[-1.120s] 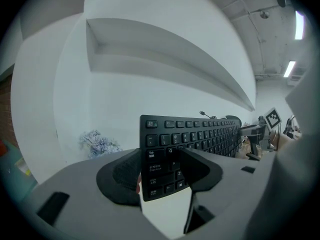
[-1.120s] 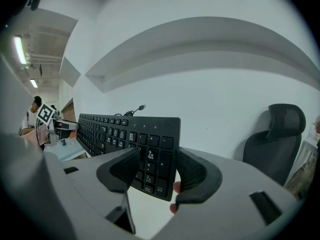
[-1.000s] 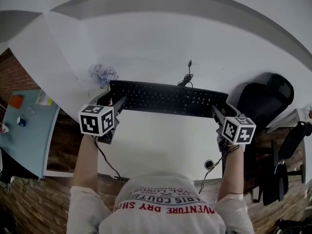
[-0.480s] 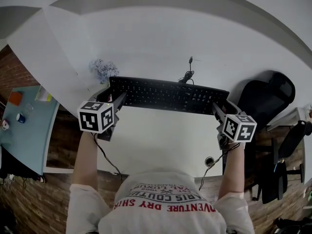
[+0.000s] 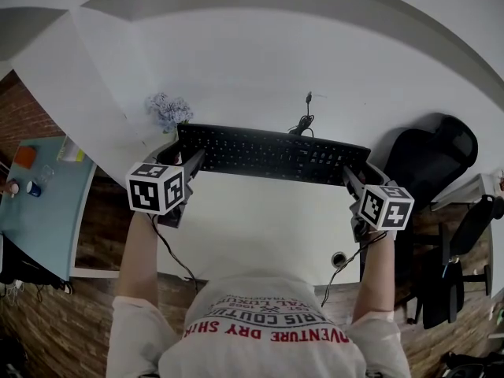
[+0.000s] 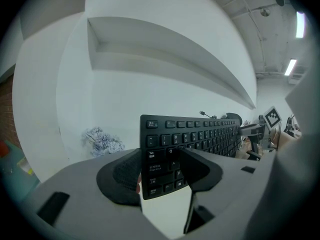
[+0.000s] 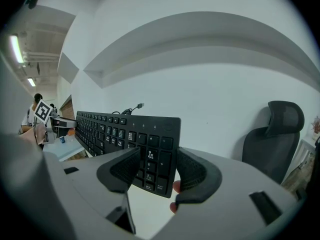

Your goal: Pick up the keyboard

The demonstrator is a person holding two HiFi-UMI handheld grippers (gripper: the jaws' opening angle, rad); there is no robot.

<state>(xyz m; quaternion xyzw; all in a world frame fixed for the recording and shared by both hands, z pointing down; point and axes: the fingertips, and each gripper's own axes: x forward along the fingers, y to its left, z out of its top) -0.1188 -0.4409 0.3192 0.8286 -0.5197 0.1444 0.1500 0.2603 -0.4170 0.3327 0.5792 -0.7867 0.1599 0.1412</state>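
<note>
A black keyboard stretches across the white worktop in front of a person. The left tongs are clamped on its left end and the right tongs on its right end. It is probably light, thin, stiff plastic with a trailing cable, so gripping both ends should keep it level.

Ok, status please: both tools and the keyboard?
Left tool shut on keyboard, left end. Right tool shut on right end. Cable trails behind; no obstruction seen.
</note>
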